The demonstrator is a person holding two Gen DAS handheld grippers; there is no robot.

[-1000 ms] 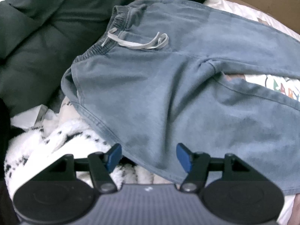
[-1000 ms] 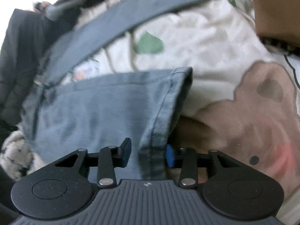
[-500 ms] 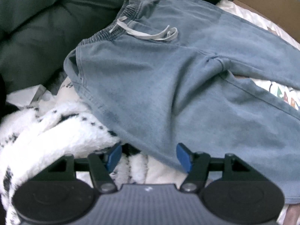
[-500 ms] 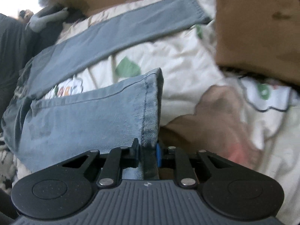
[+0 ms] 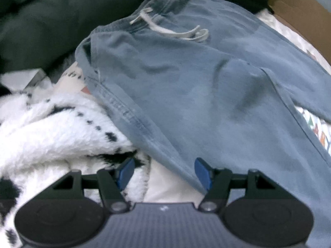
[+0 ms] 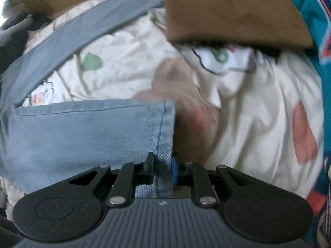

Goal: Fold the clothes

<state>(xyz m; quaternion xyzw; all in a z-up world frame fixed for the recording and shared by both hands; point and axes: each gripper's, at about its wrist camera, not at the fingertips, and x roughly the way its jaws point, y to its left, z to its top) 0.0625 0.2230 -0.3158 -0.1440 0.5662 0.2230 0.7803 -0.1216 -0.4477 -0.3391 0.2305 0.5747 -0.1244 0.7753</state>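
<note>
Light blue denim trousers (image 5: 196, 95) with a white drawstring (image 5: 175, 31) lie spread on a printed cream bedsheet (image 6: 128, 53). My left gripper (image 5: 163, 171) is open, its blue pads (image 5: 201, 172) on either side of the trousers' near side seam, low at the thigh. My right gripper (image 6: 162, 168) is shut on the hem of the near trouser leg (image 6: 86, 130). The far trouser leg (image 6: 82, 31) stretches away to the upper right.
A fluffy white garment with black spots (image 5: 51, 128) lies left of the trousers. A dark green padded quilt (image 5: 45, 20) fills the upper left. Brown cardboard (image 6: 231, 10) lies beyond the leg hem, a teal garment (image 6: 318, 20) at the right edge.
My right gripper closed on the near leg hem and pulled it out flatter to the right. My left gripper drifted left and back along the side seam, staying open.
</note>
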